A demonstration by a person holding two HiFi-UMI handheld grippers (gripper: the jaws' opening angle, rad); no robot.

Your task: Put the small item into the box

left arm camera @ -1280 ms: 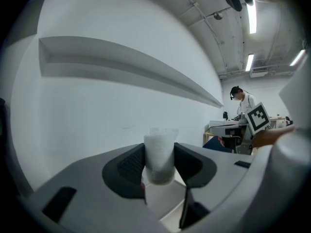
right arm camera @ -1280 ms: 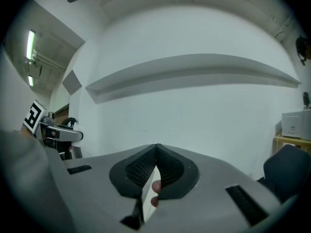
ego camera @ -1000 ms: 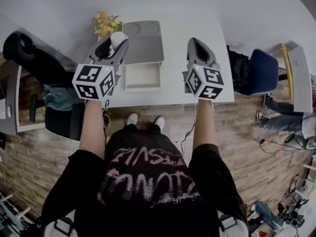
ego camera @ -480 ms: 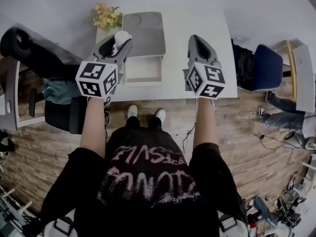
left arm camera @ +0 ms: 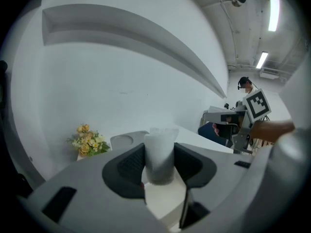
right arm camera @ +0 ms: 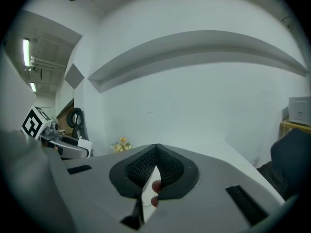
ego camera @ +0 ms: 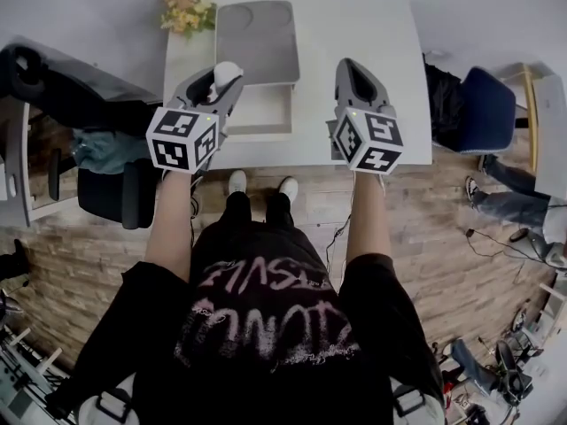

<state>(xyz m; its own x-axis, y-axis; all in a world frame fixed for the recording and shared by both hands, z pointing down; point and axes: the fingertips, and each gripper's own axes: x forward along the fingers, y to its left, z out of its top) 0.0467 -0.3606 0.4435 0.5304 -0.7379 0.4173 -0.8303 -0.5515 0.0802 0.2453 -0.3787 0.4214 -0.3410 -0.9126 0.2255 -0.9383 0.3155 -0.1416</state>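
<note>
A small white cylinder-shaped item point(left arm camera: 159, 155) sits clamped between the black pads of my left gripper point(left arm camera: 159, 161); the head view shows the item point(ego camera: 227, 74) at the left gripper's point(ego camera: 219, 83) tip, held above the table next to the box. The open white box point(ego camera: 257, 112) lies on the white table point(ego camera: 372, 34), its grey lid point(ego camera: 257, 41) standing behind it. My right gripper point(ego camera: 353, 76) hovers over the table to the right of the box, and in the right gripper view its point(right arm camera: 155, 155) jaws meet with nothing between them.
Yellow flowers point(ego camera: 184, 11) stand at the table's far left corner. A black office chair point(ego camera: 84, 118) is left of the table, a blue chair point(ego camera: 478, 113) to its right. Another person point(left arm camera: 245, 89) with a marker cube shows far off in the left gripper view.
Both grippers have shifted toward the table's near edge in the view as the head moved back; the left one still carries the white item, now closer to the box's left side.
</note>
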